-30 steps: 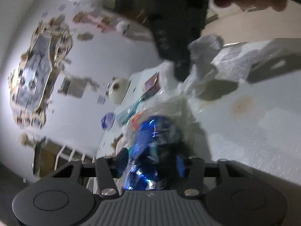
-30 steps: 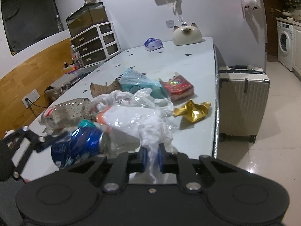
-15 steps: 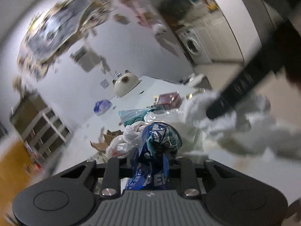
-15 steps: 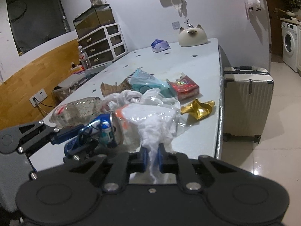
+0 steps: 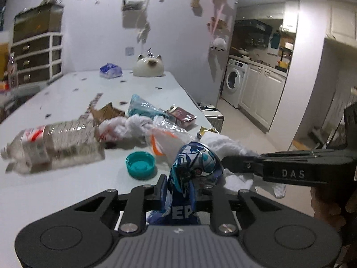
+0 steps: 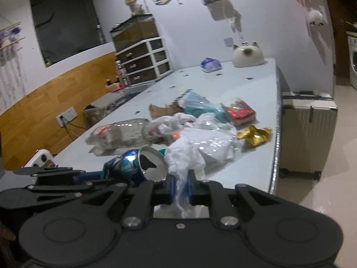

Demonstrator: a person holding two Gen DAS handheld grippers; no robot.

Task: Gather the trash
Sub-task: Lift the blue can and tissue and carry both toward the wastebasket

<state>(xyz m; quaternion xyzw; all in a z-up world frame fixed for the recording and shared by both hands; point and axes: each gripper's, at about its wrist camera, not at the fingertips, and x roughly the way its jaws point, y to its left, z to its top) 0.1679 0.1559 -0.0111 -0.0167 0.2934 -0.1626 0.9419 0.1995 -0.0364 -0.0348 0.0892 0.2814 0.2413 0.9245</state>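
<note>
Left claw (image 5: 178, 192) clenched on crushed can (image 5: 191, 172), right claw (image 6: 179, 184) on tissue wad (image 6: 185, 154); risked dropping either above bench (image 5: 67, 98) through thin, slippery grips

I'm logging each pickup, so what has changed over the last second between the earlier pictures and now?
The left hand-held gripper has just been closing, now clamping the crushed blue can, and rolled upright with it, clear of the table. The right hand-held gripper stayed shut on the white tissue. The bottle and teal cap stayed put.
</note>
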